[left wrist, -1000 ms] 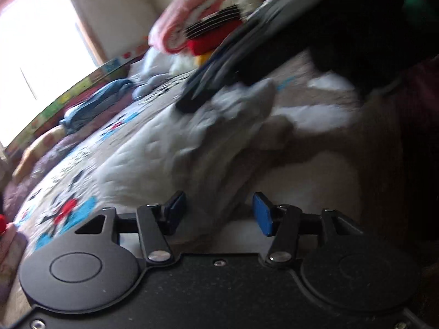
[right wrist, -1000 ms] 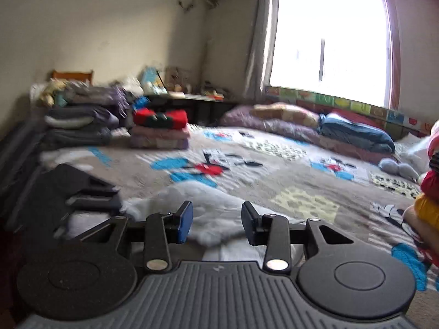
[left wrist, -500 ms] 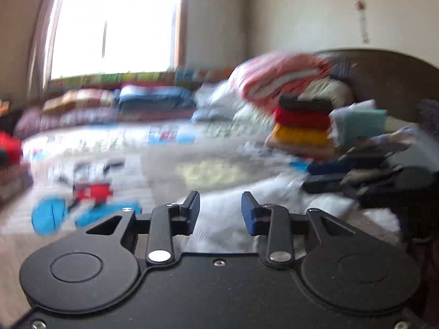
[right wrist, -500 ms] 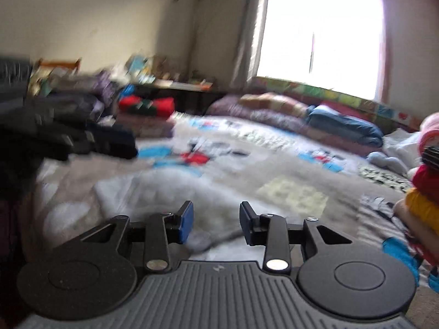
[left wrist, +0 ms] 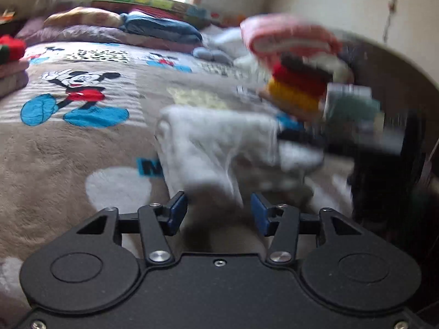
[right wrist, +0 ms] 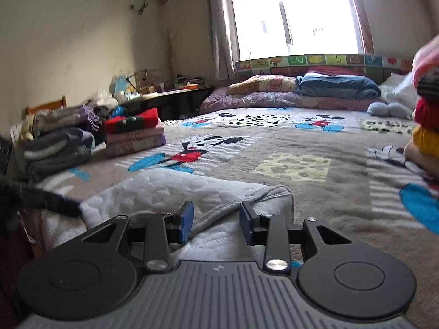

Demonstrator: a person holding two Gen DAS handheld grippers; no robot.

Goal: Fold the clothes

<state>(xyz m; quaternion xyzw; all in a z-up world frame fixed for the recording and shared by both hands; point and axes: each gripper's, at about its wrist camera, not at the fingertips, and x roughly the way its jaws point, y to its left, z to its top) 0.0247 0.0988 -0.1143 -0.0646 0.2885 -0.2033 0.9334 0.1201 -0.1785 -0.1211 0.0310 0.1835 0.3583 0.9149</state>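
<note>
— Blurring hides much from my left gripper (left wrist: 219, 213): which stack stands right of the pale grey quilted garment (left wrist: 219, 142)?

— Hard to tell; red and yellow folded pieces (left wrist: 296, 87), smeared. My left jaws have just widened, nothing between them. My right gripper (right wrist: 216, 220) stands apart over the garment's hem, pinching nothing. Garment lies near the cartoon-print brown blanket's (right wrist: 315, 142) near edge; open bedspread beyond.
</note>
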